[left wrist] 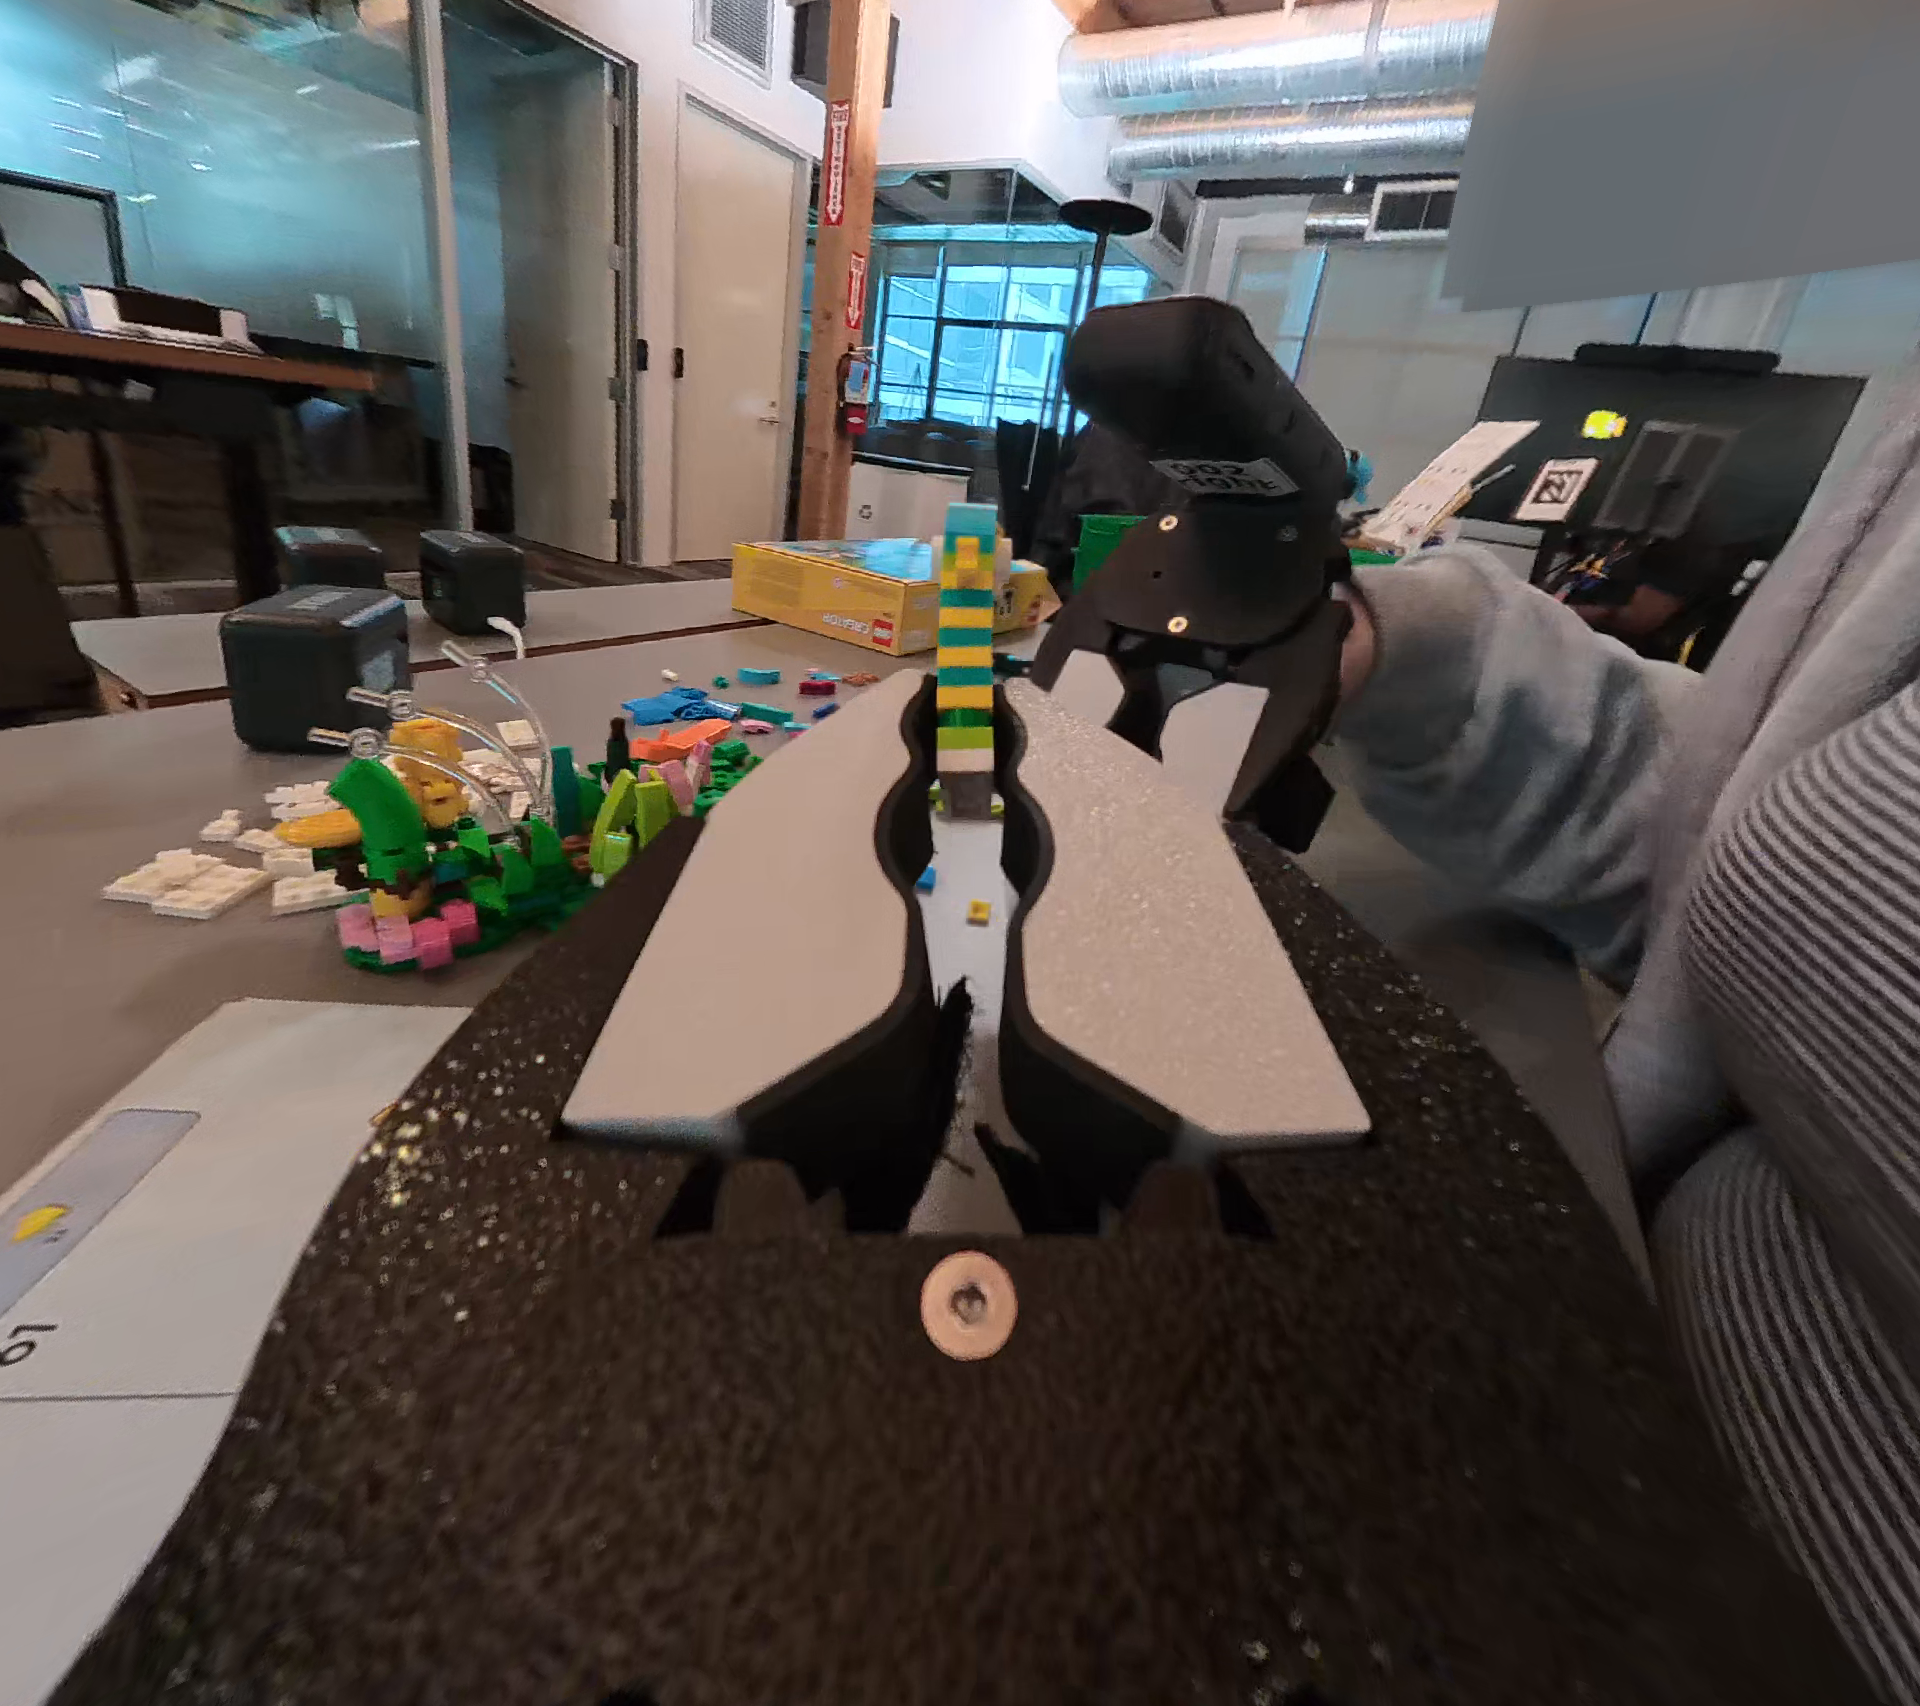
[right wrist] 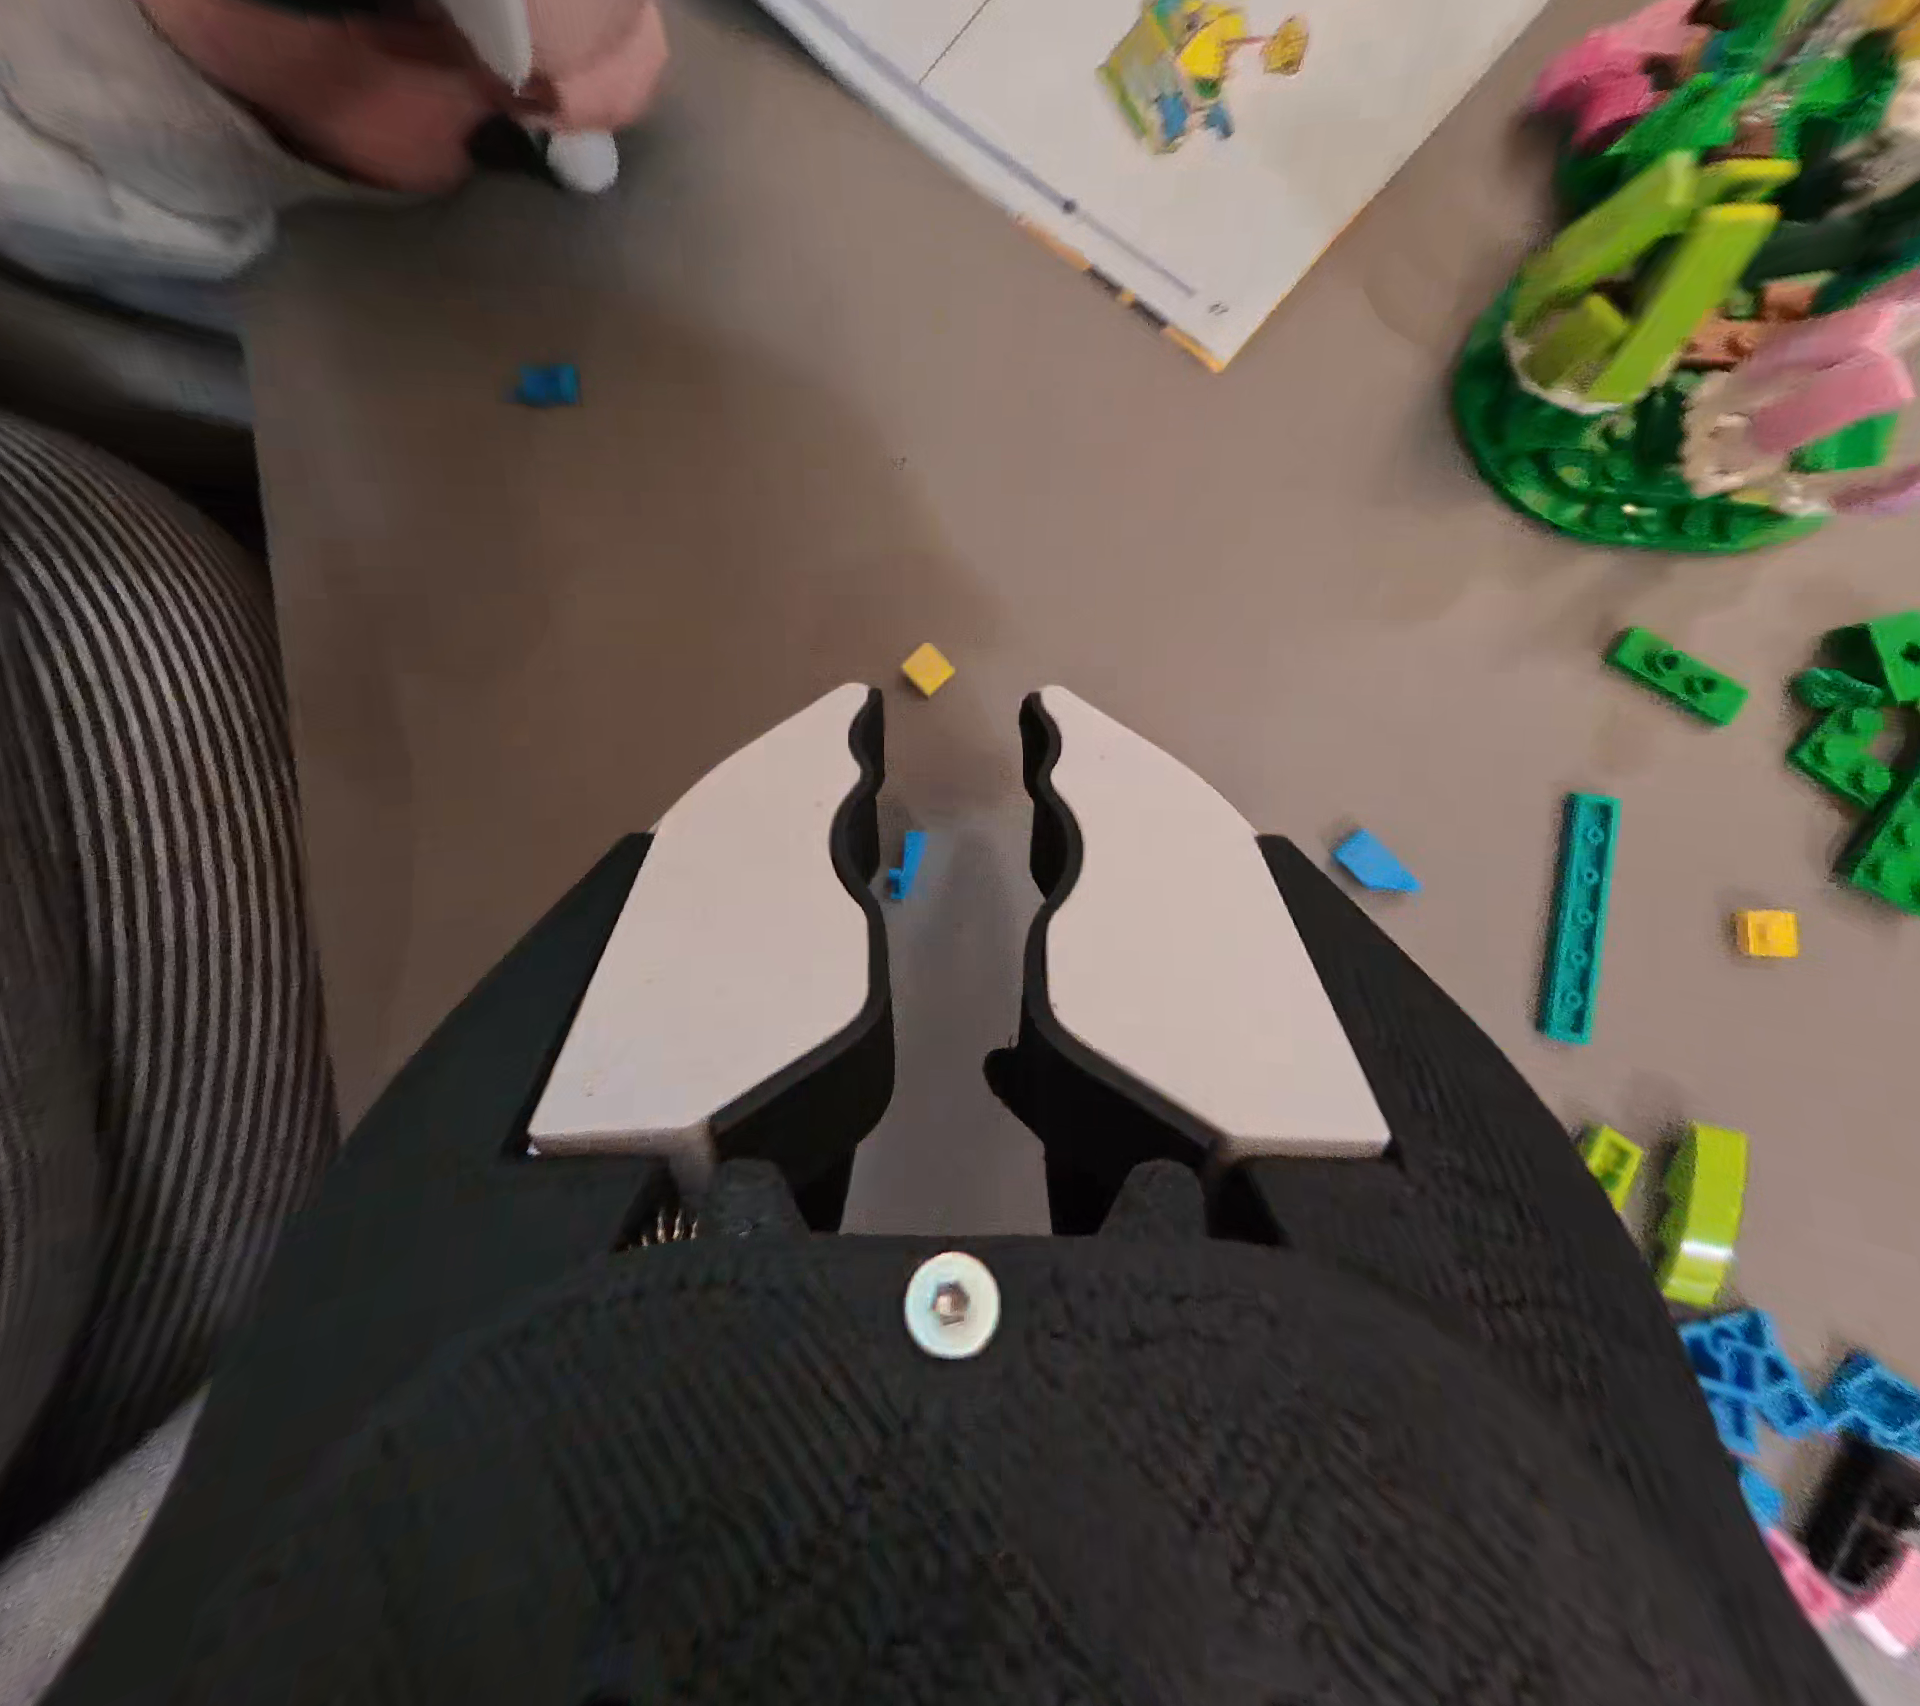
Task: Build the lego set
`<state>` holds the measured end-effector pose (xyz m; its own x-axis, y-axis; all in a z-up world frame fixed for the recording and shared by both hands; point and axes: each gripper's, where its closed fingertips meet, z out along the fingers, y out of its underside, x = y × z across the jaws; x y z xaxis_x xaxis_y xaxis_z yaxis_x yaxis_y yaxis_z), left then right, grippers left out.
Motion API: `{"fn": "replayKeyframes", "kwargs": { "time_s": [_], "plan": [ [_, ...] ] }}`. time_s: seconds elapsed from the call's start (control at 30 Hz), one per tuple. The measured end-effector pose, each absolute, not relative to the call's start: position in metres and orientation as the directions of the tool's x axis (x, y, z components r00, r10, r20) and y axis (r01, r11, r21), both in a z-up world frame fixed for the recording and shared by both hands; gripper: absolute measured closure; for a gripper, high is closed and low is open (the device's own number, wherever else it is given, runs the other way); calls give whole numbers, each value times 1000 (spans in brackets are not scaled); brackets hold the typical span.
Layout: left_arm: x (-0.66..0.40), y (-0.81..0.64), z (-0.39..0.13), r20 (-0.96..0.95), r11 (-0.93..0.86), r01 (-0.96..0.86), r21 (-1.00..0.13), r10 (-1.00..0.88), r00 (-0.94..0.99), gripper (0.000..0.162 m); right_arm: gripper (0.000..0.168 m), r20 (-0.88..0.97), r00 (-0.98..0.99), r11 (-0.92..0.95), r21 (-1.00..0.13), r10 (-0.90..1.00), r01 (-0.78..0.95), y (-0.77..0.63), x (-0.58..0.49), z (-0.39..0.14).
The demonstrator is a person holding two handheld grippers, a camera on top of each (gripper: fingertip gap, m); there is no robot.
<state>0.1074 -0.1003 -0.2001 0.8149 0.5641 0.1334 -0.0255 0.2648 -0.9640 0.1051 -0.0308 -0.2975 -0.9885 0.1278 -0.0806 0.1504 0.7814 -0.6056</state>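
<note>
Right fingers hovering just short of the little yellow square plastic tile (right wrist: 927, 668)

Our left gripper (left wrist: 966, 711) is clamped on the tall striped green-yellow-teal brick column (left wrist: 966, 648), upright. Our right gripper (right wrist: 951, 706) is part open and empty; the tile lies on the grey surface (right wrist: 644, 576) just ahead, slightly left.

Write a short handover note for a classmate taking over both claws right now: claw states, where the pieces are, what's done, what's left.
Left claw: shut on the striped brick column, held upright.
Right claw: open, empty, hovering just short of a small yellow tile on the table.
Done: green plant model stands beside the open instruction booklet.
Left: loose green and blue pieces to the right are still unplaced; the column isn't attached.
</note>
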Motion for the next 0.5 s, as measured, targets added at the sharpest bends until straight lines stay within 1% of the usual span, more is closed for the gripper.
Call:
{"fn": "replayKeyframes", "kwargs": {
  "time_s": [0.1,0.17,0.3,0.37,0.5],
  "plan": [
    [112,-94,-201,151,270,9,-963,510,847,154,147,52,-998,816,-576,-18,-45,-30,110,-304],
    [114,-93,-201,173,286,34,-958,480,860,154,150,86,-991,823,-552,-105,-135,-31,111,-309],
    [115,-92,-201,210,308,74,-949,438,874,154,157,176,-940,777,-529,-293,-341,-35,109,-314],
    [115,-92,-202,220,313,85,-946,428,877,154,158,185,-917,756,-521,-354,-397,-37,110,-315],
    [117,-90,-202,225,311,96,-945,410,884,154,157,133,-906,735,-544,-401,-405,-41,112,-316]
  ]
}}
